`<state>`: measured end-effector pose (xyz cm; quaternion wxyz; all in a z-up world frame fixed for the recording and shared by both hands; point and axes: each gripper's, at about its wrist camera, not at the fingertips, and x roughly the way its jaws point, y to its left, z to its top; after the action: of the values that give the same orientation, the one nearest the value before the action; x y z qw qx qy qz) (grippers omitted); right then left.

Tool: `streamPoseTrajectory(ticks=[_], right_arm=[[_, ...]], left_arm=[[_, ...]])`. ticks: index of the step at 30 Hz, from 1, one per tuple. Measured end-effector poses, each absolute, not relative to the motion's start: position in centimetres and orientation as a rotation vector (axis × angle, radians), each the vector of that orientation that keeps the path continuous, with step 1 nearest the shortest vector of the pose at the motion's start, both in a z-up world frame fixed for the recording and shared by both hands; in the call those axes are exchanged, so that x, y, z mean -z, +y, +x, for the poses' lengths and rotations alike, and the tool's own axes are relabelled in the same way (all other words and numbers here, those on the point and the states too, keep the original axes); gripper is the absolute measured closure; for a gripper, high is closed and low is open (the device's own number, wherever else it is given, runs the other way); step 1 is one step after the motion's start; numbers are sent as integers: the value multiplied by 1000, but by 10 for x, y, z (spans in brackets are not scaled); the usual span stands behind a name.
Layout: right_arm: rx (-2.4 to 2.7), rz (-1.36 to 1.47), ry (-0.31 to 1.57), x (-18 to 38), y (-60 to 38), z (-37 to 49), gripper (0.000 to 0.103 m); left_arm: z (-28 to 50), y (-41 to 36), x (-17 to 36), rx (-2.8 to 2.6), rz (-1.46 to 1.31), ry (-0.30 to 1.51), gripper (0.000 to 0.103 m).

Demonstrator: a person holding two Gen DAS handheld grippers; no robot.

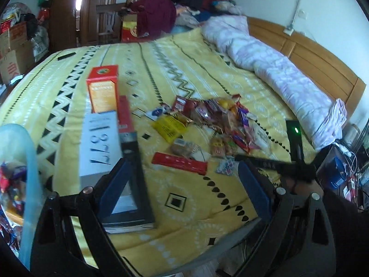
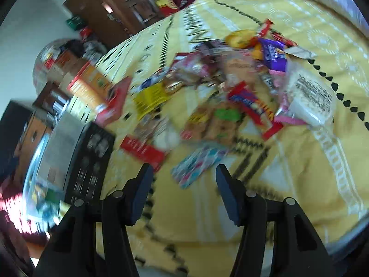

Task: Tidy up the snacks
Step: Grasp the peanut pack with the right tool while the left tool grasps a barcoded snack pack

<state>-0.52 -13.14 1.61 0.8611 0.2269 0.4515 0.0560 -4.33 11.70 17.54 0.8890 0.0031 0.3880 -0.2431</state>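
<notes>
A heap of wrapped snacks (image 1: 221, 122) lies on the yellow patterned bedspread (image 1: 184, 198); it also shows in the blurred right wrist view (image 2: 242, 80). A flat red pack (image 1: 180, 162) and a small colourful packet (image 1: 227, 166) lie at its near edge. My left gripper (image 1: 184, 180) is open and empty above the bedspread, short of the heap. My right gripper (image 2: 184, 184) is open and empty, just short of the colourful packet (image 2: 198, 164); it reaches in from the right in the left wrist view (image 1: 265, 161).
Boxes stand in a row at the left: an orange one (image 1: 103, 90), a slim red one (image 1: 125, 115), a white one (image 1: 99, 145), a black one (image 1: 133, 173). A clear tub holding snacks (image 1: 16, 173) is at far left. A rolled quilt (image 1: 276, 69) lies along the headboard.
</notes>
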Motion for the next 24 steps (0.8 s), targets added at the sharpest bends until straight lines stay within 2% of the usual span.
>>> streamPoseTrajectory(ticks=[7, 8, 9, 10, 13, 19, 24], right_arm=[[-64, 491, 1000, 14, -153, 63, 43], [-56, 474, 1019, 20, -154, 71, 46], [-63, 466, 1039, 26, -155, 76, 57], [-64, 455, 1039, 29, -158, 76, 60], [-87, 442, 1012, 26, -163, 65, 63], [-181, 403, 922, -2, -170, 9, 64], [-203, 428, 944, 6, -184, -13, 64]], left_arm=[[-31, 101, -150, 477, 1, 890, 8], [-28, 98, -144, 477, -11, 910, 8], [-25, 95, -139, 483, -24, 927, 8], [-23, 91, -136, 487, -33, 939, 8], [-20, 76, -130, 480, -17, 927, 4], [-4, 24, -124, 557, 21, 923, 4], [7, 20, -112, 493, 37, 941, 4]])
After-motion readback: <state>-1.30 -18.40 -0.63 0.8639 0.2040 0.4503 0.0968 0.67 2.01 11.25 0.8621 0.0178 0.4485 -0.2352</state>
